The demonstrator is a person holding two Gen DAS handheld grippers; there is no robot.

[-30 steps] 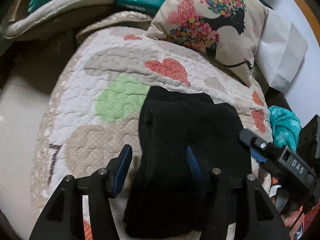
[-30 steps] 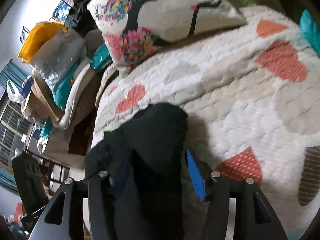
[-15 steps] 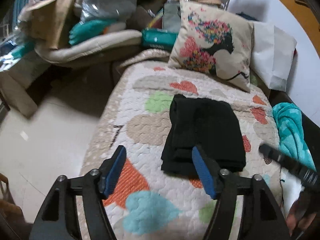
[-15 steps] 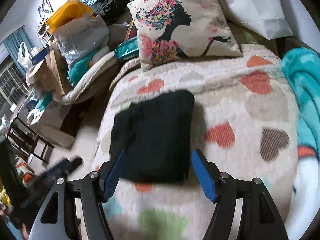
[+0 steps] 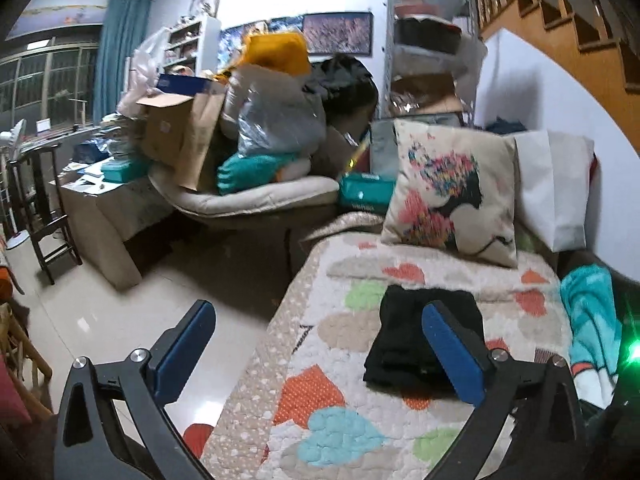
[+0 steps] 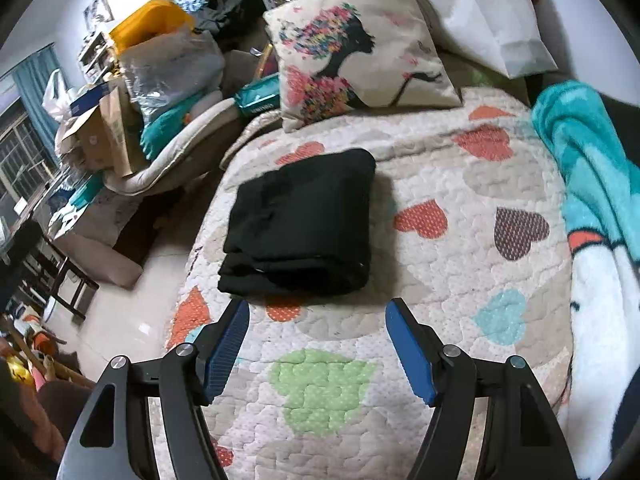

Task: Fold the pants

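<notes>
Left wrist view first: I read no clear lettering, only blurred white print on a teal pack (image 5: pixel 366 195) beside the cushion (image 5: pixel 452 196). My left claw (image 5: pixel 320 344) has just been opening and stands wide apart, nothing between its pads. Black pants (image 6: pixel 304 228) lie folded on the heart-patterned quilt (image 6: pixel 440 280), clear of my right claw (image 6: pixel 318 344), likewise parted. A teal blanket (image 6: pixel 592 184) lies rightmost.
</notes>
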